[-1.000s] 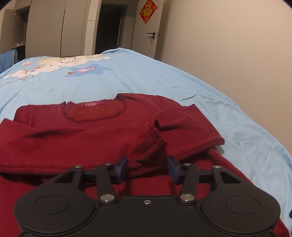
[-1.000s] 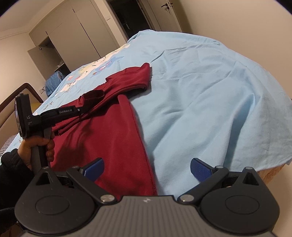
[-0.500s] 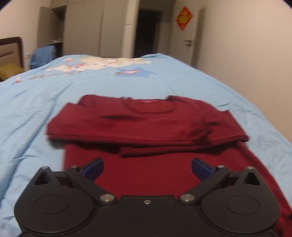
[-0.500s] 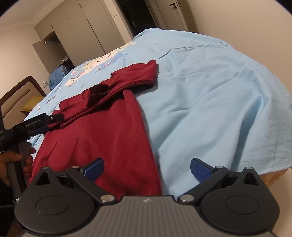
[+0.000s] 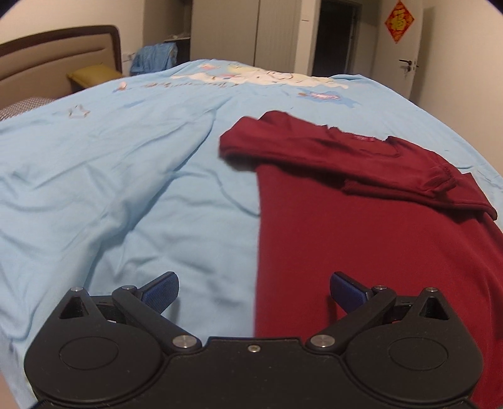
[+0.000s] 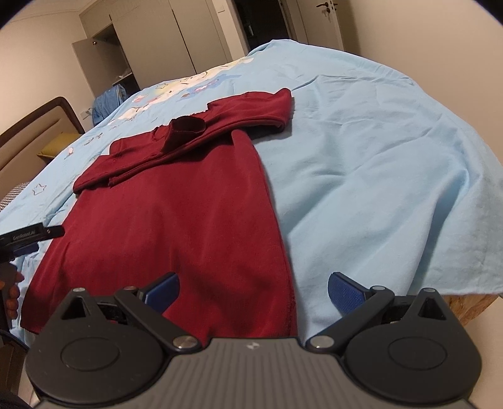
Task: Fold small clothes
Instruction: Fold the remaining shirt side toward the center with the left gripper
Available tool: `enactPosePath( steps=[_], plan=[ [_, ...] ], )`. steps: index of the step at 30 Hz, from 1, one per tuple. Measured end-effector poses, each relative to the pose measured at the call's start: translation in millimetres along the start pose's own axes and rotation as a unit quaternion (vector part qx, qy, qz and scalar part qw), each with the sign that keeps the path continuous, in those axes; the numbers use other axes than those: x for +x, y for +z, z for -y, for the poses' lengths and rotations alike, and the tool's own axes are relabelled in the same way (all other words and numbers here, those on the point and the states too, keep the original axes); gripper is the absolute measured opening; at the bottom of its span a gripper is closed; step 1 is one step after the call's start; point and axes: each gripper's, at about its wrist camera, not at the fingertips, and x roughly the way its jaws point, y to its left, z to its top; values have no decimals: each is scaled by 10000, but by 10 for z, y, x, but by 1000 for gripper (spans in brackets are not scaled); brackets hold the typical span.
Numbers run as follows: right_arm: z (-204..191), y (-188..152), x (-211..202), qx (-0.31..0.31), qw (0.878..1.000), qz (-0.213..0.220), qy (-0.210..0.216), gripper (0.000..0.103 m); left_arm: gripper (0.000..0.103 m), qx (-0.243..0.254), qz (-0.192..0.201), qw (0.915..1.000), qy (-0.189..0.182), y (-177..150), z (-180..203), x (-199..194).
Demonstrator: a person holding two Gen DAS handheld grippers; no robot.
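On the bed: a dark red top (image 5: 371,245) lies flat on the light blue sheet (image 5: 125,195), hem toward the cameras, neckline toward the far end.
Sleeves: both are folded in across the chest, forming a band just below the neckline; one cuff (image 6: 188,125) stands up a little, its ribbed edge open.
Label: a pink neck label (image 5: 363,138) shows inside the collar.
Left hand-held gripper (image 5: 254,288): its blue pads (image 5: 162,288) are spread wide with nothing between them; it hovers over the top's left edge near the hem, one pad over the sheet, the other over the red fabric.
Right hand-held gripper (image 6: 253,289): spread wide as well, holding nothing; it sits over the top's right edge near the hem, left pad over fabric, right pad over sheet.
Seen from the right wrist: the left tool's tip (image 6: 31,236) enters at the far left edge, just beside the top's left side.
Sheet: creased, with a cartoon print (image 5: 261,77) at the far end.
Around the bed: a padded headboard (image 5: 56,59), a yellow pillow (image 5: 94,75), blue cloth (image 5: 154,58) by the wardrobe (image 6: 147,44), a red door ornament (image 5: 399,20).
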Motion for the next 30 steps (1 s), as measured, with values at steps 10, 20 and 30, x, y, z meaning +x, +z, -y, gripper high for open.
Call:
enactPosePath(
  steps=[10,20,30],
  plan=[
    [-209,152,35,-596,9974,309,262,103,102,-17,323,9994,100,284,-251,87],
    [-942,1077,642,-1690,9772,621,1128,103,94,-523,594,9959,-436,942,-587,612],
    [-1830,1879,1761,-2556,9502,729,1626,102,68,-1276,246,9864,-1010,1336,-820,1394]
  ],
)
